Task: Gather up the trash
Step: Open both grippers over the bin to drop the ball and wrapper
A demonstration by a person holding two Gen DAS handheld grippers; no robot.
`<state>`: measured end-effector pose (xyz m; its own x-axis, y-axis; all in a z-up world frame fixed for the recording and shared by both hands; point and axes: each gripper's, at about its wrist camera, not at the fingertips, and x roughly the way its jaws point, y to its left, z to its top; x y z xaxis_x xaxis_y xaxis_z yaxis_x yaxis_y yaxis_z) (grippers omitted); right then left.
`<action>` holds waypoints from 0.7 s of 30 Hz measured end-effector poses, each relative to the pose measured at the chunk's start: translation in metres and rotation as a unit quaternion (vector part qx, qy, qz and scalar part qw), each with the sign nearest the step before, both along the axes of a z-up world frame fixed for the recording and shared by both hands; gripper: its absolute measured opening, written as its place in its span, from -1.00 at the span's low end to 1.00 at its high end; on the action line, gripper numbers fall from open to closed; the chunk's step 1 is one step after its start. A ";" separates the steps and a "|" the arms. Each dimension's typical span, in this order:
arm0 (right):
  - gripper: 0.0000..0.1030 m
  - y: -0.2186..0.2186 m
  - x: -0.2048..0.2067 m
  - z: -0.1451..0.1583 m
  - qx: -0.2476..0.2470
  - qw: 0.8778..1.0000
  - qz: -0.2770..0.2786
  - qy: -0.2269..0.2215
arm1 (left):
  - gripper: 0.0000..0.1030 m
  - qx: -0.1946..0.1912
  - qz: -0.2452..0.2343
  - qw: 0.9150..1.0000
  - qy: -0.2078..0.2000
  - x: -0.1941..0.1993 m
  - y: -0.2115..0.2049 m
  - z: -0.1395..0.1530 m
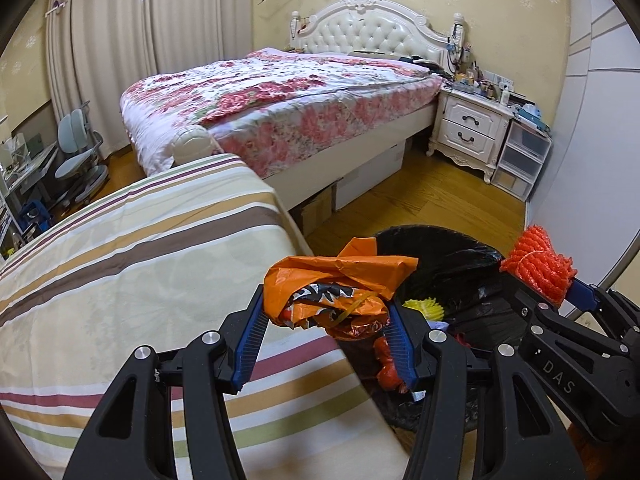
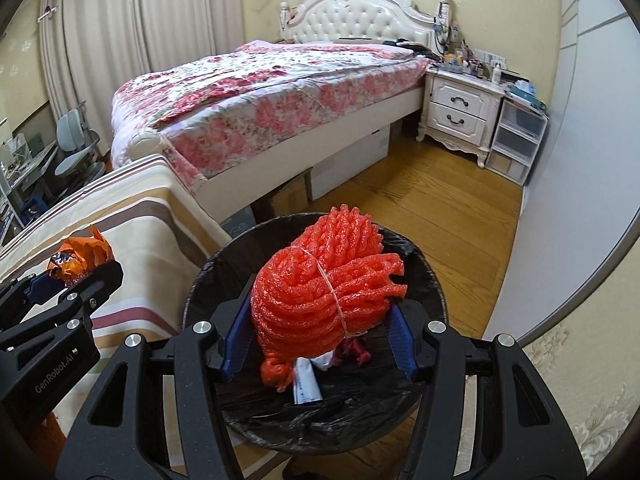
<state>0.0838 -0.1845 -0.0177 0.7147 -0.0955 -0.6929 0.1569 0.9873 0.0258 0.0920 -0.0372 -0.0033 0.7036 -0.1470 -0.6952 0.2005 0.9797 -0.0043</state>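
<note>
My left gripper (image 1: 326, 336) is shut on a crumpled orange plastic wrapper (image 1: 336, 284), held over the edge of the striped bed beside the bin. That wrapper (image 2: 80, 258) and the left gripper (image 2: 60, 280) also show at the left of the right wrist view. My right gripper (image 2: 318, 340) is shut on a bundle of red-orange foam netting (image 2: 328, 288) tied with a rubber band, held right above the black-lined trash bin (image 2: 432, 280). In the left wrist view the netting (image 1: 540, 264) hangs over the bin (image 1: 440, 252), which holds a yellow item, paper and other scraps.
A striped bedspread (image 1: 140, 260) lies left of the bin. A floral bed (image 1: 280, 100) with a white headboard stands behind, boxes under it. A white nightstand (image 1: 468, 128) and plastic drawers (image 1: 520, 160) stand at the right wall. Wooden floor (image 2: 440, 208) runs beyond the bin.
</note>
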 end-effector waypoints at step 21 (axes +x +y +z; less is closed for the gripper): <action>0.32 -0.026 0.012 -0.016 0.004 0.999 -0.034 0.012 | 0.42 0.011 -0.016 1.000 -0.002 0.012 -0.027 -0.009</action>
